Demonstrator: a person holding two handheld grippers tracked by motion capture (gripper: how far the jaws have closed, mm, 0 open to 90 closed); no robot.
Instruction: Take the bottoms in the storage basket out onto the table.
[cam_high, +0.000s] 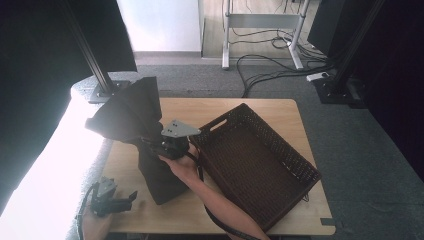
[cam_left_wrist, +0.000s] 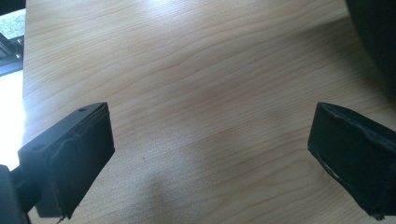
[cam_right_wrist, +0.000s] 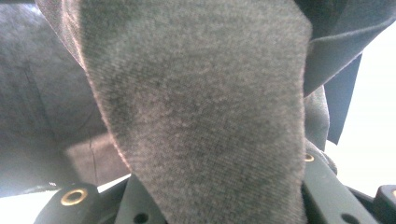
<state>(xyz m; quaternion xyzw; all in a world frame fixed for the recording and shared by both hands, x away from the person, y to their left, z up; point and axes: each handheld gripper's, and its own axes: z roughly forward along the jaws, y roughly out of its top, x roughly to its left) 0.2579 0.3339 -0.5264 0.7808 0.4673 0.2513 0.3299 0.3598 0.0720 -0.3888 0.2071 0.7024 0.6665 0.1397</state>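
A dark cloth (cam_high: 131, 116) hangs bunched over the left half of the wooden table (cam_high: 260, 111), fanned out at the top with its lower end on the wood. My right gripper (cam_high: 152, 143) is shut on the cloth at mid-height, a hand behind it. In the right gripper view the cloth (cam_right_wrist: 201, 116) drapes over the jaws and hides them. My left gripper (cam_high: 131, 197) rests near the table's front left corner, apart from the cloth. In the left gripper view my left gripper (cam_left_wrist: 210, 123) stands open over bare wood, and the cloth's edge (cam_left_wrist: 376, 37) shows at the upper right.
A dark woven basket (cam_high: 287, 145) with a handle slot lies slanted on the right half of the table, next to my right hand. Black frame posts stand beyond the far corners. Cables lie on the grey floor behind the table.
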